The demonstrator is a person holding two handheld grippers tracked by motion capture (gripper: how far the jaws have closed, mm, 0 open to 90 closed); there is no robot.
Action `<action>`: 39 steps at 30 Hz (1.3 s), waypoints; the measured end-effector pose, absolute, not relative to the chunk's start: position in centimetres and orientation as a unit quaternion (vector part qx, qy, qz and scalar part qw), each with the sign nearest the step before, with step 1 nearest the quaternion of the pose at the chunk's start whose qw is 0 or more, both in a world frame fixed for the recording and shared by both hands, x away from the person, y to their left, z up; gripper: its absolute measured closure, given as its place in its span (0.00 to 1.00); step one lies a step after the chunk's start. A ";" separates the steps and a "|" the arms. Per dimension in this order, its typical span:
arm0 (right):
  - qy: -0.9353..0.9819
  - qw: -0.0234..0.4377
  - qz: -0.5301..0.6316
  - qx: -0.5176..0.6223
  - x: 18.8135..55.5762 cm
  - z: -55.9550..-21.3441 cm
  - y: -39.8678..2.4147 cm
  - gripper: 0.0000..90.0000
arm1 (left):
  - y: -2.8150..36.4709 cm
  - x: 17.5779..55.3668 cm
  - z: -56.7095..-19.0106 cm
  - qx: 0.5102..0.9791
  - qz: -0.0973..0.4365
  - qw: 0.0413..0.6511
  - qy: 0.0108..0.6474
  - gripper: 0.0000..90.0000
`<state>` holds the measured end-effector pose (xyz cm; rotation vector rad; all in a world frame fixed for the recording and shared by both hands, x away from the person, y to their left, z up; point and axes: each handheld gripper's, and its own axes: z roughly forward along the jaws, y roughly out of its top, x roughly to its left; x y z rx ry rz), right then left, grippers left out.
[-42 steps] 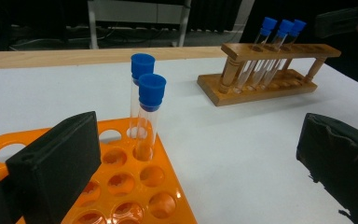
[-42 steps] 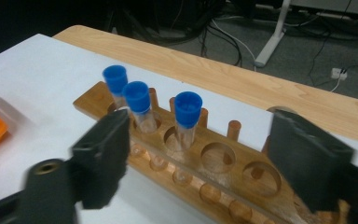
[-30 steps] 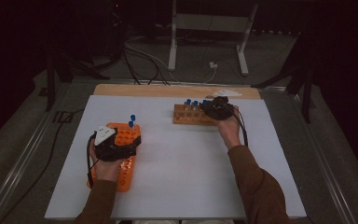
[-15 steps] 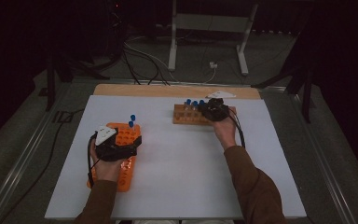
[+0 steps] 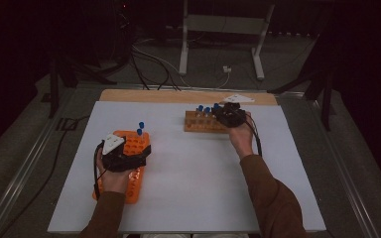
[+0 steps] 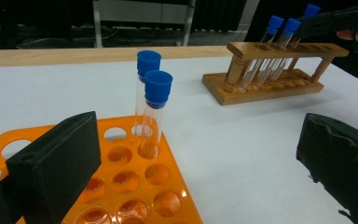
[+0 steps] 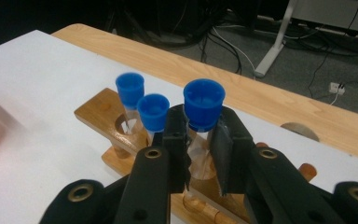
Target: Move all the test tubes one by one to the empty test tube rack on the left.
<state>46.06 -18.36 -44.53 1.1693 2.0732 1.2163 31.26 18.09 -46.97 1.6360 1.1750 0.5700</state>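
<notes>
**Tube transfer, wooden rack to orange rack: right jaws on a tube**

High view: I see the white bench (image 5: 193, 183) with the orange rack (image 5: 129, 163) at its left and the wooden rack (image 5: 203, 122) toward the far edge. My left hand-held gripper (image 5: 138, 153) rests over the orange rack; my right hand-held gripper (image 5: 226, 115) sits at the wooden rack's right end. The middle of the bench between the racks lies bare, which I judge ample room for a carry.

Left gripper view: the jaws stand spread wide, nothing between them. Two blue-capped tubes (image 6: 151, 112) stand upright in the orange rack's far holes; many holes near them are empty.

Right gripper view: the jaws pinch a capped tube (image 7: 201, 126) just below its blue cap, its lower end in a hole of the wooden rack. Two more tubes (image 7: 142, 109) stand just beside it, on the left here.

Handling judgement: the tube looks light, stiff, smooth-walled and probably breakable. I would grip gently under the cap and lift straight up, since the neighbouring caps are close.
</notes>
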 end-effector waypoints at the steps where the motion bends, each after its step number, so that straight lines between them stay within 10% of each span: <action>1: 0.754 0.233 0.444 0.424 46.0 -44.4 -18.4 0.85 | 18.1 31.3 -47.0 0.677 0.236 0.500 0.486 0.01; 39: 0.740 0.221 0.496 0.396 41.5 -40.4 -20.6 0.85 | 14.6 30.5 -46.6 0.710 0.240 0.491 0.443 0.01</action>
